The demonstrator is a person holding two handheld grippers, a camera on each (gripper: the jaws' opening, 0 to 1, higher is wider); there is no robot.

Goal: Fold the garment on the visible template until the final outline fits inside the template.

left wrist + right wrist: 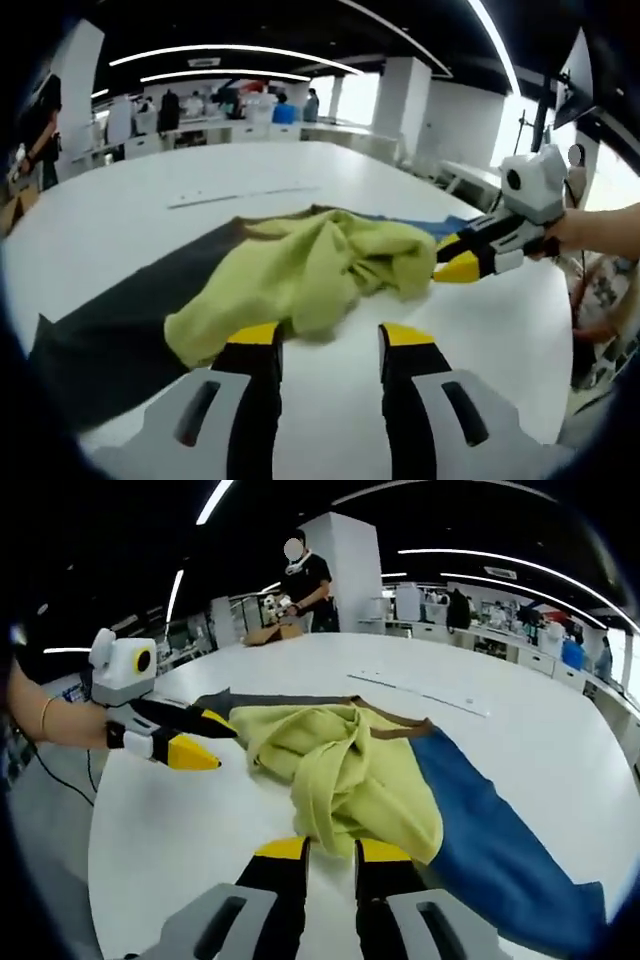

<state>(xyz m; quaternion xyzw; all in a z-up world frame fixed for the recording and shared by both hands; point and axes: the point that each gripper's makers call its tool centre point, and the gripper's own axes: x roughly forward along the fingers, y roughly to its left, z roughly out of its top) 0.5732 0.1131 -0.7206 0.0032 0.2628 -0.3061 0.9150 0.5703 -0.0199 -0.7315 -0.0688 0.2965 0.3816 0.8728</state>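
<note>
While my left tongs [330,338] and right tongs [331,848] stood apart, the garment [310,265] lay crumpled between them.

One crumpled yellow-green cloth garment [310,270] lay at the frame's centre on one dark-and-blue flat fabric template [500,830]; two yellow-tipped hand-held grippers [330,345] [330,852] rose from below.

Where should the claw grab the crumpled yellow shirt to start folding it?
Probably best is the loose edge nearest each claw. The yellow garment lies bunched on the dark and blue template, so its middle is a lumpy pile. The right claw already sits at the near hem; the left claw is at the opposite edge. Come in low, along the table.
</note>
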